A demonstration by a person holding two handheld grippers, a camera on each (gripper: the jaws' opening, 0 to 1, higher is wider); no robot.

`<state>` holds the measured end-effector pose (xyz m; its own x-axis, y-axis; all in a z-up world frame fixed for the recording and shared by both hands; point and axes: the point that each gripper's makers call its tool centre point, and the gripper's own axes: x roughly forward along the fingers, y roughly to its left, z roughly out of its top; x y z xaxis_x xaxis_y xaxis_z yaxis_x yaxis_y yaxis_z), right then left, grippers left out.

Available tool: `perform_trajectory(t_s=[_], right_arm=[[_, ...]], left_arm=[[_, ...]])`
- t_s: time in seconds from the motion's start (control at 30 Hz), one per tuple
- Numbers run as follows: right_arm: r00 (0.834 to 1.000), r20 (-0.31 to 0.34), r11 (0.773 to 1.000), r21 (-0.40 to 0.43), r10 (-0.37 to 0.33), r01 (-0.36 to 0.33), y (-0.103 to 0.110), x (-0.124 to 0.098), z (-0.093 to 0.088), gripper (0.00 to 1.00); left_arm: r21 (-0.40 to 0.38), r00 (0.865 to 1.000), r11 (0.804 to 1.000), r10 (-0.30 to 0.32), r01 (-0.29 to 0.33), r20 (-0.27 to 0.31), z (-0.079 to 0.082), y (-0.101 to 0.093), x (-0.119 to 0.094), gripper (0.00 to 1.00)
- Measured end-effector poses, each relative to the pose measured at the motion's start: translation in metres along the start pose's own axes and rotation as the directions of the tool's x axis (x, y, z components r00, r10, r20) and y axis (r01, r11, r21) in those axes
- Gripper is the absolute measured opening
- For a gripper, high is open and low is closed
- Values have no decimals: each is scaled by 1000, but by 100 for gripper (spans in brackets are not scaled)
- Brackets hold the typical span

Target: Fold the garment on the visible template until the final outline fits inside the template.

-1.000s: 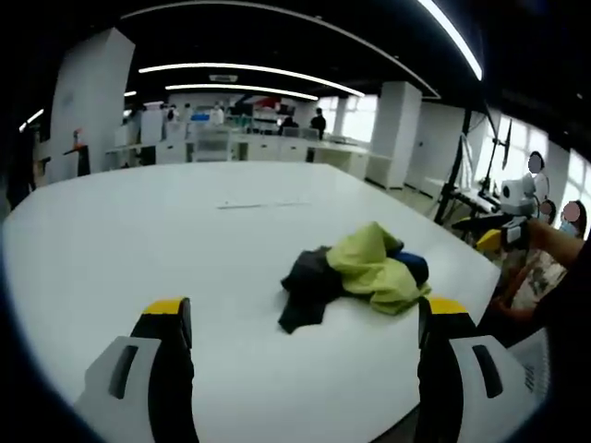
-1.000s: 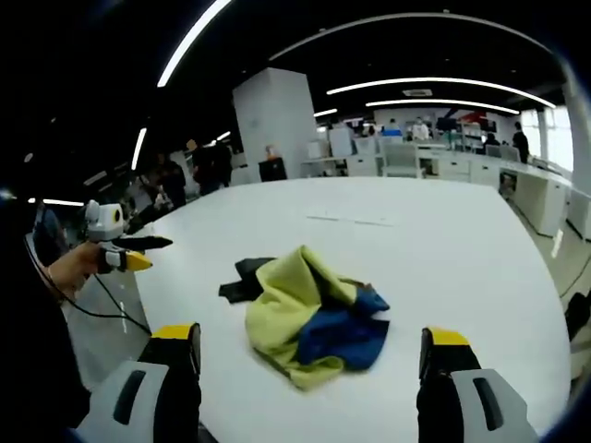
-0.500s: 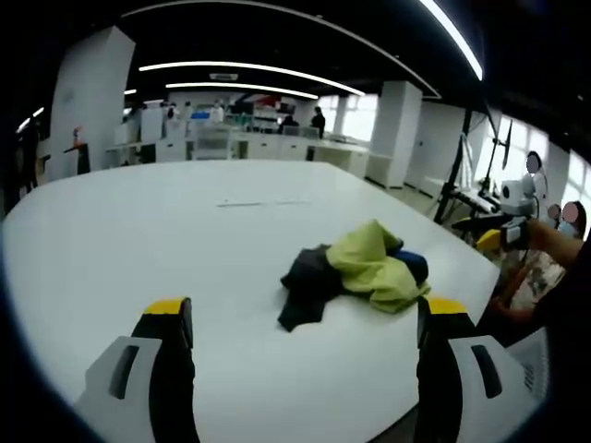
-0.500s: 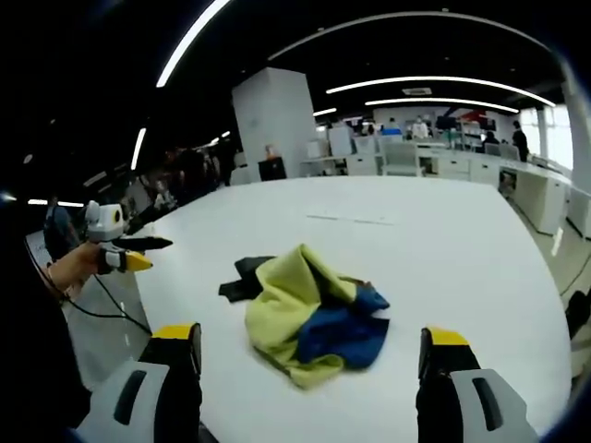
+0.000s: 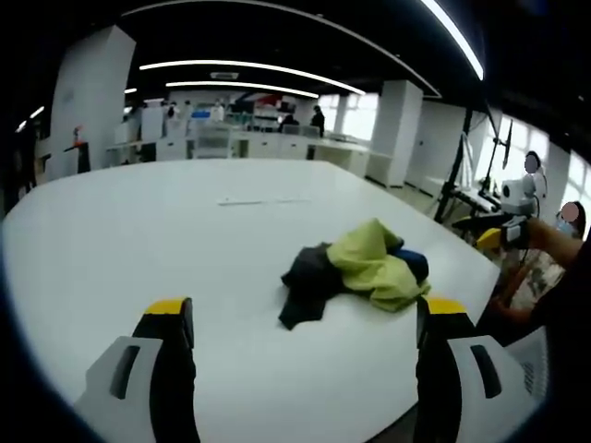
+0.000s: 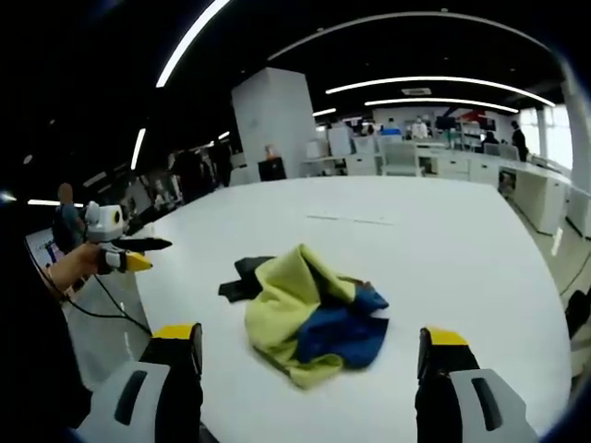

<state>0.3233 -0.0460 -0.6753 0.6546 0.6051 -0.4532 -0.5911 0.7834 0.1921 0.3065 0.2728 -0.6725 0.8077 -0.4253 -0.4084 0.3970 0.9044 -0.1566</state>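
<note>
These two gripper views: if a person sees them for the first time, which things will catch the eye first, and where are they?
The crumpled garment, yellow-green, blue and black, lies in a heap on the wide white table, nearer its front edge. In the left gripper view the same heap sits right of centre. Each hand-held gripper, right and left, stands open with yellow-tipped jaws, well short of the cloth.
</note>
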Motion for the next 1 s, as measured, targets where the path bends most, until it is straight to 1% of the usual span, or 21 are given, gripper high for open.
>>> perform_trajectory(t_s=[0.3,0.77,1.0], right_arm=[[1000,6,1000,6,-3,3,-1,-2,0,95],[1000,-1,1000,16,1,-1,-5,0,-4,88],[1000,7,1000,18,3,-3,-6,0,-2,84]], left_arm=[[-7,1000,1000,-2,2,14,4,-1,0,96],[-4,1000,1000,-11,11,12,6,-3,0,93],[-6,1000,1000,-14,14,10,7,-3,1,90]])
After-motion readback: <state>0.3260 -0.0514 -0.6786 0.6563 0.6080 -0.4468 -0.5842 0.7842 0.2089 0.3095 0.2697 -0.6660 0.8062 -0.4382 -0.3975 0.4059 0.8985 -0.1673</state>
